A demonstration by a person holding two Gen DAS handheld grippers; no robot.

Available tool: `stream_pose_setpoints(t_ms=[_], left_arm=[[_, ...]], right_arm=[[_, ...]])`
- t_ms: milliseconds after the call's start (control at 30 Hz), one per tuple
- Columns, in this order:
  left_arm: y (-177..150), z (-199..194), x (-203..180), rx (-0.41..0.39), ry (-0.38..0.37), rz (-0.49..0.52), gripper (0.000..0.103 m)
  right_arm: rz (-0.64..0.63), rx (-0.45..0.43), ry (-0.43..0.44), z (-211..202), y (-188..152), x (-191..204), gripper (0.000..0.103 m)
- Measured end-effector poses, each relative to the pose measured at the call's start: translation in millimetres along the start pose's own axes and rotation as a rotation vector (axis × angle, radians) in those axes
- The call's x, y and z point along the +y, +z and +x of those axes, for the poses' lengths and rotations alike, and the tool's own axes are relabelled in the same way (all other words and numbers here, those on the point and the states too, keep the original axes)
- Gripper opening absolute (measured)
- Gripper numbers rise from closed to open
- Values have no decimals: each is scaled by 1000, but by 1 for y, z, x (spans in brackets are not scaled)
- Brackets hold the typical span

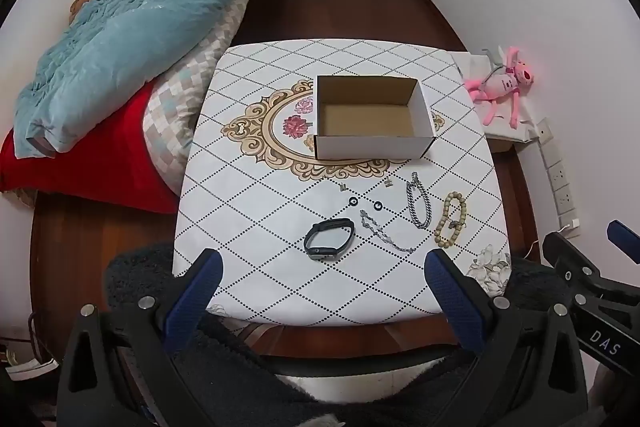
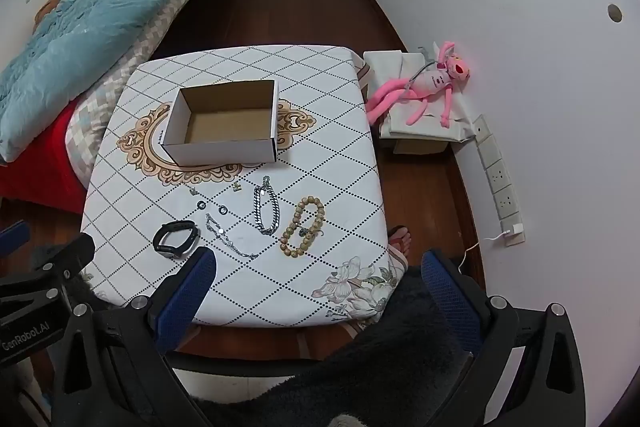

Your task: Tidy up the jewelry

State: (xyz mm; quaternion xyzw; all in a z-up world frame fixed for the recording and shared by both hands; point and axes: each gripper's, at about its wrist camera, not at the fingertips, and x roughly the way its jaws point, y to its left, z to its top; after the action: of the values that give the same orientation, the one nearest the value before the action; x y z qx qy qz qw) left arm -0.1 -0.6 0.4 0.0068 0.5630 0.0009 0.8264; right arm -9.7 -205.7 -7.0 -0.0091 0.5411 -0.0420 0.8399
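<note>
Dark wooden flooring surrounds a small table [image 1: 280, 227] covered with a white cloth printed in a dotted diamond grid and a gold floral medallion. An open white box [image 1: 374, 117] with a bare brown floor is set on the far half of the table, over the medallion. The jewelry is laid out on the cloth in front of the box, all of it apart from both grippers. A black band [image 1: 329, 238] is placed nearest the front edge, with a thin chain [image 1: 386, 237] stretched out just to its right. A heavier silver bracelet [image 1: 418, 203] is seen further right, and a bead bracelet [image 1: 451, 219] beside that. Two small black rings [image 1: 365, 203] lie between the band and the box, and two tiny pieces, possibly charms [image 1: 365, 185], are spotted closer to the box, too small to identify. The left gripper [image 1: 322, 269] is held above the near table edge with its blue-padded jaws spread wide and nothing between them. The right gripper [image 2: 318, 269] is held likewise over the near right corner, jaws wide apart and empty. A bed with a blue quilt [image 1: 120, 27] is seen at the left, and a pink plush toy [image 2: 428, 83] is propped against the right wall
</note>
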Motion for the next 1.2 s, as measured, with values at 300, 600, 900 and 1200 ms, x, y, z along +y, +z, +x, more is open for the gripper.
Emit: stream_pose_setpoints(t_ms=[300, 600, 900, 1200], left_arm=[[-1, -2, 1, -4, -6, -7, 103], [11, -16, 1, -14, -13, 0, 103], [5, -13, 0, -27, -17, 4, 103], [2, -12, 1, -30, -21, 1, 103]], right_arm=[[-2, -15, -11, -4, 0, 0, 103], [-1, -21, -13, -6, -1, 1, 103], [-2, -24, -14, -10, 0, 0, 103], [-4, -29, -16, -12, 0, -1, 103]])
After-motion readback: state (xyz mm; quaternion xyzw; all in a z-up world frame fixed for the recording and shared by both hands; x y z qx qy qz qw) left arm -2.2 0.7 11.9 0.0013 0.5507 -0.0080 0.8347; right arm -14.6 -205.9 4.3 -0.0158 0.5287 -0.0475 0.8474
